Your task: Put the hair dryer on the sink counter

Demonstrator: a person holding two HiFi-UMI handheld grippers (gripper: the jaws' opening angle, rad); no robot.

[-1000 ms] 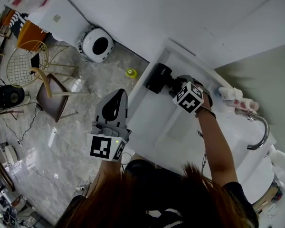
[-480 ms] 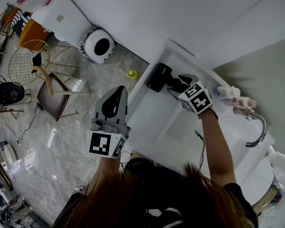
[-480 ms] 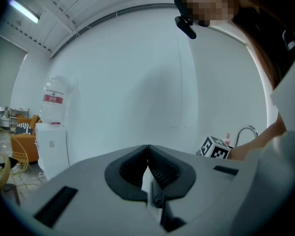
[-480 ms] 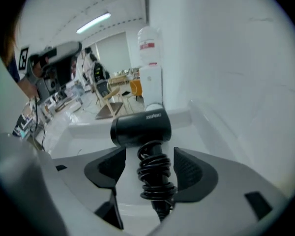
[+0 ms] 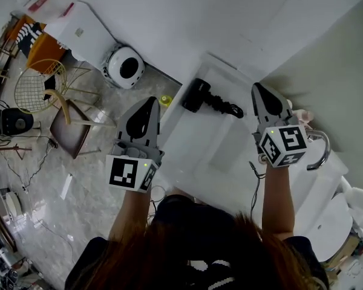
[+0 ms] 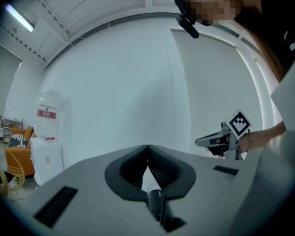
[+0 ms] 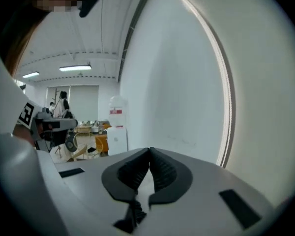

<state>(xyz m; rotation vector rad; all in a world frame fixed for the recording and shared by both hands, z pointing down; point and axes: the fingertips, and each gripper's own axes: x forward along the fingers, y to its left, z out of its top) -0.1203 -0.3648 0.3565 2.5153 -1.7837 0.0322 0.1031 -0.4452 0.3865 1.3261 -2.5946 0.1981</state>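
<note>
The black hair dryer point(image 5: 196, 95) lies on the white sink counter point(image 5: 187, 153) near its far left corner, its coiled cord point(image 5: 225, 108) trailing to the right. My right gripper point(image 5: 258, 88) point(image 7: 150, 150) is held up in the air to the right of the dryer, apart from it. Its jaws have just closed and meet with nothing between them. My left gripper point(image 5: 149, 101) point(image 6: 147, 146) hovers left of the counter, jaws shut and empty, pointing at the white wall.
A chrome faucet point(image 5: 319, 153) curves over the basin at the right. On the floor to the left are a round white appliance point(image 5: 126, 67), a small yellow object point(image 5: 166, 101), a wooden chair point(image 5: 66, 122) and a wire chair point(image 5: 33, 86).
My right gripper let go of the hair dryer, rose and swung right, and its jaws closed. The dryer stays on the counter. My left gripper rose a little.
</note>
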